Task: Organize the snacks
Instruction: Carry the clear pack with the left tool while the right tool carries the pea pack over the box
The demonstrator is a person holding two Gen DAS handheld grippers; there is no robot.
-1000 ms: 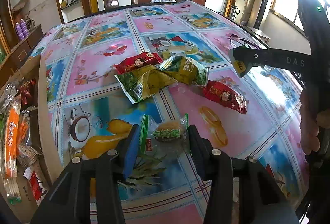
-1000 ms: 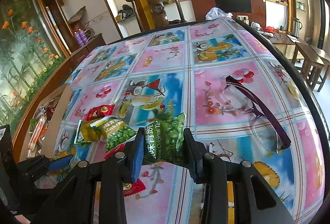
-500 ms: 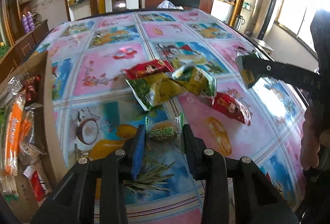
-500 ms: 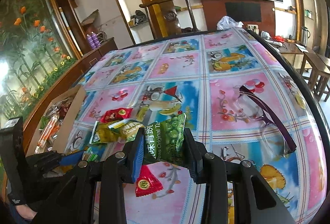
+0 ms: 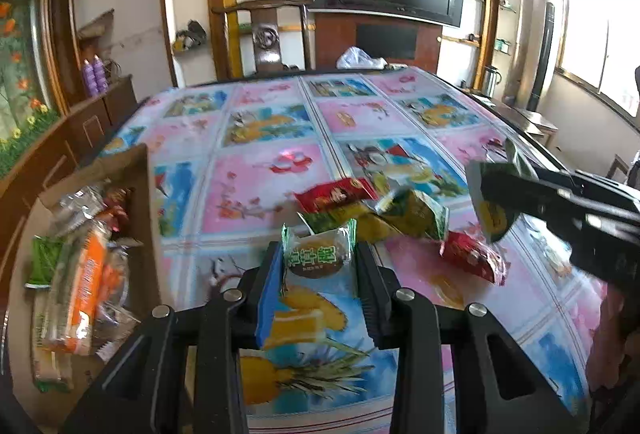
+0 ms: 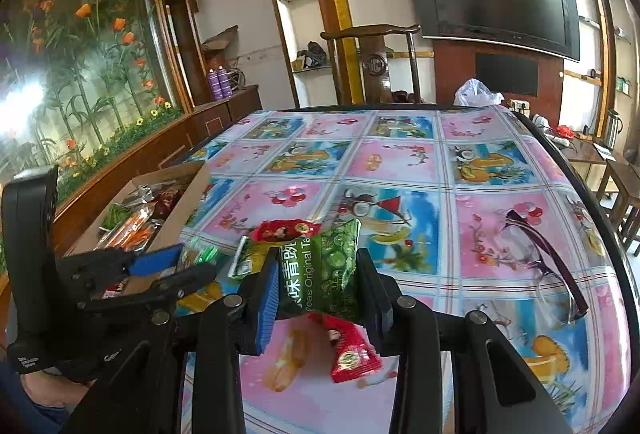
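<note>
Left gripper (image 5: 318, 266) jaws pinched a wrapped cake (image 5: 318, 254), lifted off the counter (image 5: 256, 194). Right gripper (image 6: 318, 284) jaws pinched a green pea packet (image 6: 328, 274). Both probably bound for the cardboard box (image 5: 140, 194) at left, already holding snacks.

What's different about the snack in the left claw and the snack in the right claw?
The left gripper holds a see-through cake packet showing a round brown cake; the right gripper holds a solid green pea bag. The cake packet looks smaller, the pea bag bigger. Both are pinched and lifted off the table.
</note>
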